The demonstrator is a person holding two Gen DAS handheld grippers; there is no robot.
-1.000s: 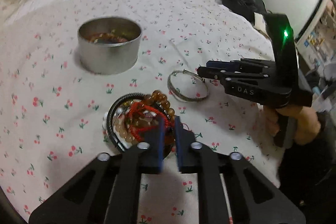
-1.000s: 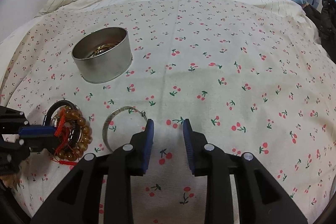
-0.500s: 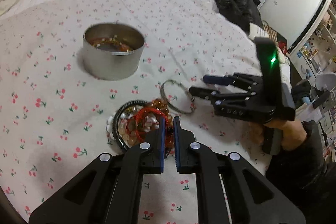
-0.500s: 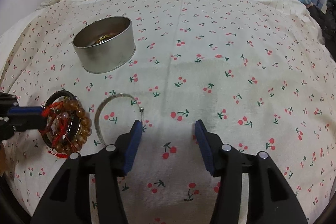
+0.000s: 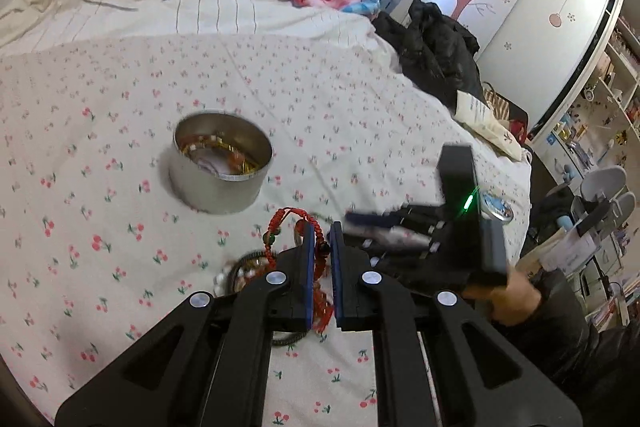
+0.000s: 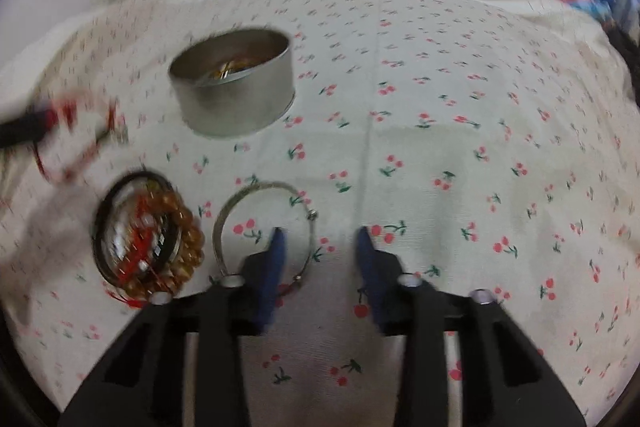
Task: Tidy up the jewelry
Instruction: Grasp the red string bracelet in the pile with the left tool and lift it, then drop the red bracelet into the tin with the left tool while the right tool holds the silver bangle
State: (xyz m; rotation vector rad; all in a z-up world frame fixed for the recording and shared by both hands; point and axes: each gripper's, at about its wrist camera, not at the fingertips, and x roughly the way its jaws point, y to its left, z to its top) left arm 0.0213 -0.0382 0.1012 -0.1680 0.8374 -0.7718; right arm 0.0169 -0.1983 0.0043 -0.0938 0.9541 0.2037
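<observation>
My left gripper (image 5: 322, 241) is shut on a red braided bracelet (image 5: 288, 217) and holds it in the air above the pile of bracelets (image 6: 148, 239), near the round metal tin (image 5: 222, 167) with jewelry inside. In the right wrist view the bracelet (image 6: 72, 131) hangs blurred from that gripper (image 6: 44, 119), left of the tin (image 6: 236, 99). My right gripper (image 6: 320, 239) is low over the silver bangle (image 6: 260, 185). Its jaws are closing, with the bangle's right side between them and the pads apart from it. From the left wrist view, the right gripper (image 5: 360, 223) is blurred.
Everything lies on a cherry-print bedsheet (image 6: 440, 131). A striped quilt (image 5: 240, 7) and whale-print pillows are at the back. A black jacket (image 5: 436, 47) lies at the bed's right edge, with a wardrobe and shelves beyond. A hand and dark sleeve (image 5: 520, 299) hold the right gripper.
My left gripper rose, lifting the red bracelet out of the pile. My right gripper moved left over the silver bangle; its jaws widened, then narrowed.
</observation>
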